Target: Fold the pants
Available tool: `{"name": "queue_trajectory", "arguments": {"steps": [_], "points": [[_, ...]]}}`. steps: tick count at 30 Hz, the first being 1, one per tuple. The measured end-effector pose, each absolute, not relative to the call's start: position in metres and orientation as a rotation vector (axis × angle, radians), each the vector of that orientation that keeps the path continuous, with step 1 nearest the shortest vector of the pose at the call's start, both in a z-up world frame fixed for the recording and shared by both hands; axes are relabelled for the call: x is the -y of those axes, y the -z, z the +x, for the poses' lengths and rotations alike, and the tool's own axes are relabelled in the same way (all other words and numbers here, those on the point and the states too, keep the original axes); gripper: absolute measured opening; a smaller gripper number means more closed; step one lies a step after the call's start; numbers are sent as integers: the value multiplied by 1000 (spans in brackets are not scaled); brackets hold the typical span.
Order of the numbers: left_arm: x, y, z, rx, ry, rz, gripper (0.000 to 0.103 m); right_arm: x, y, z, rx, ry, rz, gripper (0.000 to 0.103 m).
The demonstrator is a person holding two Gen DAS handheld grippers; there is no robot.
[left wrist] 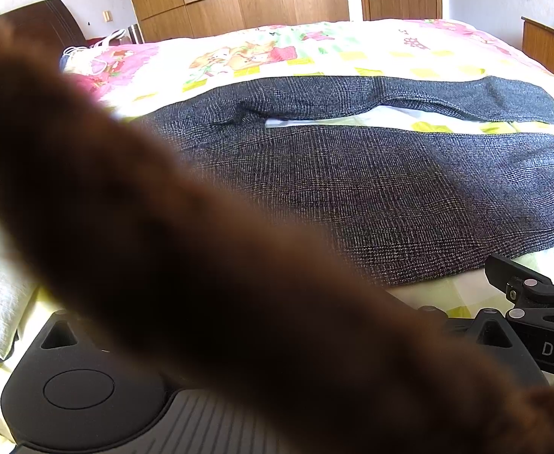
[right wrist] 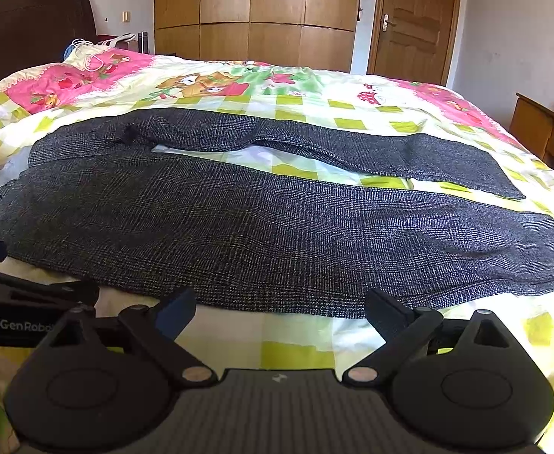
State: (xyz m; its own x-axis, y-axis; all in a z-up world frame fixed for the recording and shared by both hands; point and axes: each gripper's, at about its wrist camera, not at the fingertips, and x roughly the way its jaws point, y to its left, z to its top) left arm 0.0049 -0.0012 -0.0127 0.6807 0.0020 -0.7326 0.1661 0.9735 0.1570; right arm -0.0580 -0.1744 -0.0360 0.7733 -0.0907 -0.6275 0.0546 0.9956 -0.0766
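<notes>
Right gripper (right wrist: pixel 278 308): fingers spread wide, nothing between them, tips just short of the near hem of the pants (right wrist: pixel 261 227). Left gripper (left wrist: pixel 239 340): own view mostly blocked by a blurred brown mass (left wrist: pixel 201 246) close to the lens; finger spacing cannot be told.

Pants lie flat across the patterned bedspread (right wrist: pixel 295 340), waist toward the headboard (right wrist: pixel 31 26), both legs laid out apart with bedding showing between them.

Judgement: no fold made yet. All folds remain, probably starting with one leg laid over the other.
</notes>
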Motion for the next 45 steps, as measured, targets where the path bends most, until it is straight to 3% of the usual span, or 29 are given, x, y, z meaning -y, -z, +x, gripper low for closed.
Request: {"name": "queue_trajectory", "arguments": {"steps": [45], "points": [[3, 16, 8, -838, 97, 222, 103, 176, 38, -54, -711, 57, -48, 99]]}}
